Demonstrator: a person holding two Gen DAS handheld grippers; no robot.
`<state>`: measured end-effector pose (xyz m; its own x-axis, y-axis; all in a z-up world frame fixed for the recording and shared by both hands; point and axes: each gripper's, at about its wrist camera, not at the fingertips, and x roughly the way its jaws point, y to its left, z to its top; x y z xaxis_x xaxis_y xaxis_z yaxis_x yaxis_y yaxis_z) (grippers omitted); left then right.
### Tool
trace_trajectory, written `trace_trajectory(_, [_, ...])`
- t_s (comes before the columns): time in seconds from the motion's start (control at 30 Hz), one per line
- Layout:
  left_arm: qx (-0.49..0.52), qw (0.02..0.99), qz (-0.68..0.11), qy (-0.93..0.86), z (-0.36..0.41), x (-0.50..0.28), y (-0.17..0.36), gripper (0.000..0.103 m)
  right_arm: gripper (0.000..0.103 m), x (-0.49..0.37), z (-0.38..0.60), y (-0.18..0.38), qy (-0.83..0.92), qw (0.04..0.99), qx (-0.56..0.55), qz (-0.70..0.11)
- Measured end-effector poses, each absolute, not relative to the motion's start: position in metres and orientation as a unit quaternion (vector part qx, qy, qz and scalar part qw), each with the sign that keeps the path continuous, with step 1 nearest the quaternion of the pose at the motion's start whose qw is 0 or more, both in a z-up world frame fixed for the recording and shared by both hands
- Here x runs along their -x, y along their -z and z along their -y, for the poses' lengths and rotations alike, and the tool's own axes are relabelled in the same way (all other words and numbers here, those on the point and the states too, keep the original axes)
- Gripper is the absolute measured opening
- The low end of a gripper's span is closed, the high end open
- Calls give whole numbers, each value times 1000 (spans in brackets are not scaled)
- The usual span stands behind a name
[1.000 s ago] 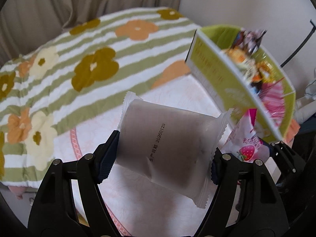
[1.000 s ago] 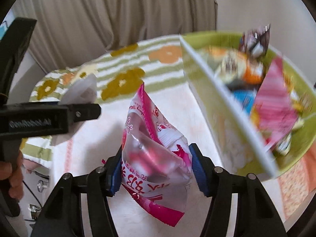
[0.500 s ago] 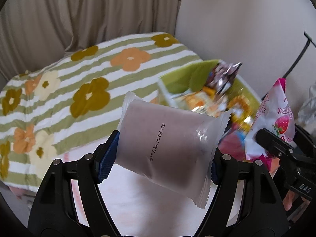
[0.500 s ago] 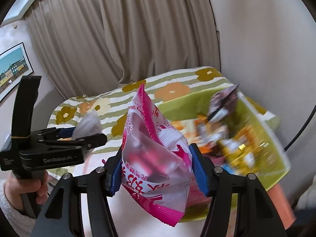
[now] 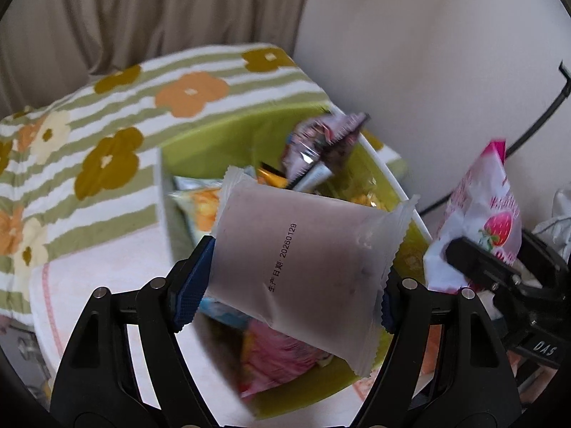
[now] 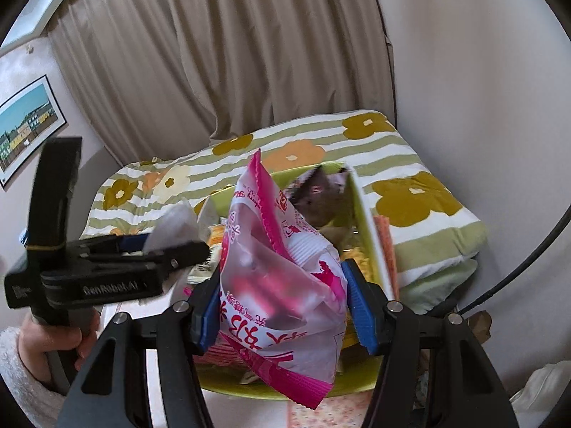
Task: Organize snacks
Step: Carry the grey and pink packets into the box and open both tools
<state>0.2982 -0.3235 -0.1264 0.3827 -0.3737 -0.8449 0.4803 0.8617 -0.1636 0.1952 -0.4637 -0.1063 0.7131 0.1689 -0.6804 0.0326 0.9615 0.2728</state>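
My left gripper [image 5: 289, 294] has a frosted white packet [image 5: 303, 249] with a printed date between its blue pads. Its jaws are opening, though the pads still touch the packet. The packet hangs over a green snack box [image 5: 200, 142] filled with several wrapped snacks. My right gripper [image 6: 283, 306] is shut on a pink strawberry bag [image 6: 278, 267], held above the same box [image 6: 367, 221]. In the left wrist view the strawberry bag [image 5: 489, 214] shows at the right. The right wrist view shows the left gripper [image 6: 192, 249] with the white packet [image 6: 175, 224] at the left.
A striped blanket with flowers [image 5: 107, 125] lies behind and left of the box. A beige curtain [image 6: 232, 53] and a pale wall [image 5: 428, 71] stand behind. A black cable [image 6: 528, 260] curves at the right. A hand in a fleece sleeve [image 6: 32, 349] grips the left tool.
Both grippers have swung with their packets from beside the green box to above it. The box now lies under the white packet and the strawberry bag.
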Motion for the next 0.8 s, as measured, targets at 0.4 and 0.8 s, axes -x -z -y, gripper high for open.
trace_trajectory(0.4, [-53, 846, -487, 208, 291, -280, 126, 93, 57, -198, 482, 117, -35, 907, -142, -394])
trace_trajectory(0.8, [-50, 859, -485, 156, 264, -270, 127, 93, 57, -240, 477, 116, -70, 895, -111, -427])
